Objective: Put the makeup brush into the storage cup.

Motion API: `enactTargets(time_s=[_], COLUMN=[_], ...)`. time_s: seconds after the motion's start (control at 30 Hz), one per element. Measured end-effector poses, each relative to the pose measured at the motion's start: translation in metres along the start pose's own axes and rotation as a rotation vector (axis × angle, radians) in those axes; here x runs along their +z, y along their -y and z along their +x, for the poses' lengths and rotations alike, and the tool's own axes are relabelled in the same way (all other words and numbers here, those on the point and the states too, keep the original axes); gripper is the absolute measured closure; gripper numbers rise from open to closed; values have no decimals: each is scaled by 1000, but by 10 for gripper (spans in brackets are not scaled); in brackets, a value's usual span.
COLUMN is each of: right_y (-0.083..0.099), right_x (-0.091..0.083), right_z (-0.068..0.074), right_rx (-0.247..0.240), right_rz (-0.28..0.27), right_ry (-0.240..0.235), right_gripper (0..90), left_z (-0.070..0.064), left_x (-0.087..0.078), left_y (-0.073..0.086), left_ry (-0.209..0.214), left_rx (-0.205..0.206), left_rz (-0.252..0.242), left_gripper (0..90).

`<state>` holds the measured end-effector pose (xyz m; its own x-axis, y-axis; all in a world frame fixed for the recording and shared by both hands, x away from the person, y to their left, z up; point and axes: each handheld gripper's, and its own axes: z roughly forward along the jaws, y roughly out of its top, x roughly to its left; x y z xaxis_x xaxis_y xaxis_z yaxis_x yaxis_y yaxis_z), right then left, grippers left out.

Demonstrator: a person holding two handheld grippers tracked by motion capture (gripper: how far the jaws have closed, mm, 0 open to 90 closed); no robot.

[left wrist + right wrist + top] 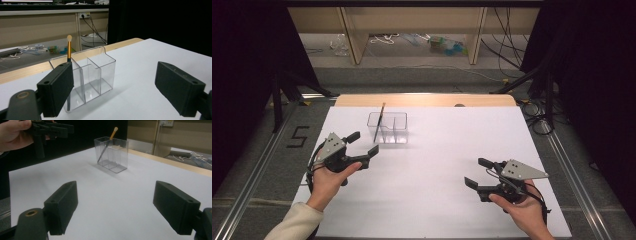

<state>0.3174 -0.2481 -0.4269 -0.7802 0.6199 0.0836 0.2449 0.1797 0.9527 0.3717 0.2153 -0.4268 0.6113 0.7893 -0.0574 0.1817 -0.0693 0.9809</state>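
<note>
A clear plastic organizer, box-shaped with thin inner dividers, stands on a white sheet covering the desk. A slim brush with a gold handle and pale rounded tip leans in the organizer's left end compartment. The left hand-held gripper, matte black, hovers just left of the organizer, jaws spread and empty. The right hand-held gripper sits well right of it, jaws also spread. In the left gripper view a jaw hides the brush's lower shaft; the right gripper view shows the brush slanting inside the organizer.
</note>
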Motion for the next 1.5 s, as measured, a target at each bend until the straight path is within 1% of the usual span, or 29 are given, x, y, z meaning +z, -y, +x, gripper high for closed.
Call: enactTargets(time_s=[0.03, 0.07, 0.17, 0.2, 0.27, 0.3, 0.37, 0.4, 0.6, 0.63, 0.67, 0.83, 0.93, 1.07, 1.1, 1.13, 1.17, 1.2, 1.23, 1.5], right_y=[0, 0, 0, 0, 0, 0, 0, -1, -1, 1, 1, 1, 1, 1, 1, 1, 1, 1, 1, 2], right_x=[0, 0, 0, 1, 1, 2, 2, -1, -1, 2, 3, 2, 3, 3, 3, 3, 4, 5, 5, 5], right_z=[0, 0, 0, -1, 0, 0, 0, 0, 0, 0, 0, 0, 1, 1, 0, 0, -2, -1, 0, -1], right_rx=[1, 3, -2, -24, 2, 5, 4, -8, -6, 2, 8, 3, 8, 8, 0, -3, -25, -11, 5, 7], right_rz=[-1, -5, 5, -18, -7, -10, -8, 30, 31, -4, -7, -2, -5, -4, 3, 1, -13, -14, -4, -7], right_ry=[1, -3, 8, 16, 2, -1, 0, 15, 18, 4, -1, 2, 0, -1, 13, 14, 19, 4, -6, -8], right_gripper=[210, 209, 210, 210, 209, 210, 210, 210, 210, 209, 210, 209, 209, 209, 210, 210, 209, 209, 210, 210], left_z=[21, 20, 15, 13, 10, 8, 5, 4, -3, -4, -5, -6, -7, -8, -8, -7, -7, -7, -7, -6], left_x=[-1, -3, -8, -9, -13, -14, -17, -18, -26, -27, -28, -35, -39, -40, -40, -40, -39, -39, -39, -38], left_y=[-9, -8, -4, -3, -2, -1, 0, 1, 3, 4, 4, 7, 10, 12, 12, 12, 12, 12, 13, 14], left_ry=[9, 11, 15, 18, 24, 25, 32, 34, 43, 45, 46, 46, 44, 41, 39, 39, 36, 36, 39, 39], left_rx=[341, 341, 339, 340, 332, 330, 326, 323, 318, 320, 317, 321, 326, 330, 328, 329, 329, 330, 331, 337], left_rz=[1, 6, 8, 11, 6, 4, 3, 4, 3, 4, 3, 8, 16, 19, 18, 18, 20, 24, 25, 31], left_gripper=[154, 154, 151, 149, 147, 147, 146, 145, 145, 145, 145, 145, 145, 148, 149, 149, 149, 149, 149, 148])
